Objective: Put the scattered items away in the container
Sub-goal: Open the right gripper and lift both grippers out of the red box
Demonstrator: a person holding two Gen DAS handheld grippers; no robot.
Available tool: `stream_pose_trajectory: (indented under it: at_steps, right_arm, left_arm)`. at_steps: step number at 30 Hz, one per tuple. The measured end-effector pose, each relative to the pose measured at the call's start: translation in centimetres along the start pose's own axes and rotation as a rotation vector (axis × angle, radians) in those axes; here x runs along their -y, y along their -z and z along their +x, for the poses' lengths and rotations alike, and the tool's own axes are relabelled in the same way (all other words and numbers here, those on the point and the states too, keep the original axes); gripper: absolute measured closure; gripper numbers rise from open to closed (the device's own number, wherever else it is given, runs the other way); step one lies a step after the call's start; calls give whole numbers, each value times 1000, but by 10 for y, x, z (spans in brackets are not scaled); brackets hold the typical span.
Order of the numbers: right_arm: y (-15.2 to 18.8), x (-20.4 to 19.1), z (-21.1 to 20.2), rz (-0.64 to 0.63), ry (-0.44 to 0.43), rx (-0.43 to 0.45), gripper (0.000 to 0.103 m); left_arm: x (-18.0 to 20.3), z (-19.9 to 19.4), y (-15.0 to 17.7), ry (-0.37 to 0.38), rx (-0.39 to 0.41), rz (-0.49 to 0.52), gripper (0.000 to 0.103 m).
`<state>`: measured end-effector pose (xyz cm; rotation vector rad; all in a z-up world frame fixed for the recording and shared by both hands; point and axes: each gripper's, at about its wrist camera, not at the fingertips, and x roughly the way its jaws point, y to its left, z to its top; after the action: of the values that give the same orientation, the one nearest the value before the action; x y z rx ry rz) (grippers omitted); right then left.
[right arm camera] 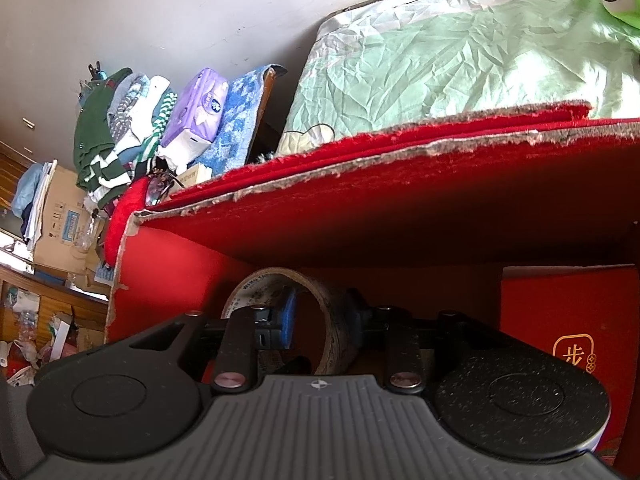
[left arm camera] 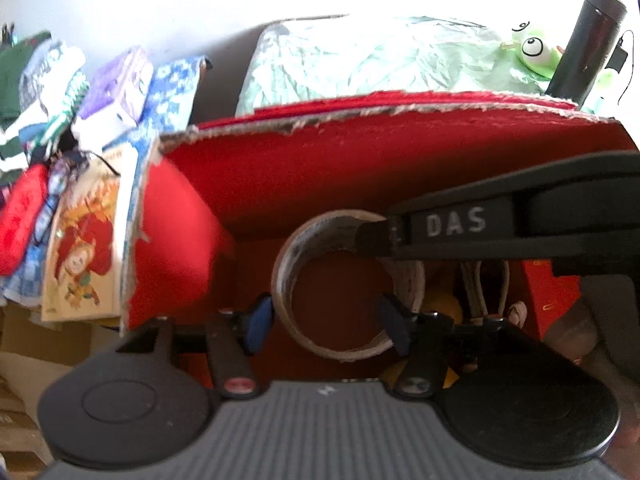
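The container is an open red box (left arm camera: 360, 168) with frayed grey edges, also filling the right wrist view (right arm camera: 400, 208). A nearly empty tape roll (left arm camera: 288, 276) sits inside it. My left gripper (left arm camera: 327, 320) is open, its blue pads standing at either side of the roll's near part without pressing. My right gripper (right arm camera: 322, 312) straddles the tape roll's (right arm camera: 336, 344) wall, with the blue pad inside the ring and a visible gap, so it is open. One of its black fingers (left arm camera: 372, 236) reaches in from the right to the roll's far rim.
In the box lie a red packet with a gold mark (right arm camera: 568, 320), a yellow thing (left arm camera: 440, 308) and a white cord (left arm camera: 476, 292). Behind are pale green bedding (right arm camera: 440, 64), a frog plush (left arm camera: 534, 52) and a black flask (left arm camera: 588, 48). Clothes (right arm camera: 104, 140), tissues (right arm camera: 200, 112) and a cartoon card (left arm camera: 84, 260) are at left.
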<state>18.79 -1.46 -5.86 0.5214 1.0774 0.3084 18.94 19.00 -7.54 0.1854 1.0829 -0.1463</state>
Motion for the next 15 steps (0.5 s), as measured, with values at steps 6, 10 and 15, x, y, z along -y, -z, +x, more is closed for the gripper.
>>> stream_pose_trajectory:
  at_steps: [6,10,15]
  right_arm:
    - [0,0,-5,5,-27,20,72]
    - [0,0,-6,4,-35,28,72]
    - [-1,-7,0,-44,-69,-21,72]
  left_arm:
    - [-2,-17,-2,-56,77,9,22]
    - [0,-29,-1,-86,103,0,19]
    - [-4,-31,3,-93,90,-26,19]
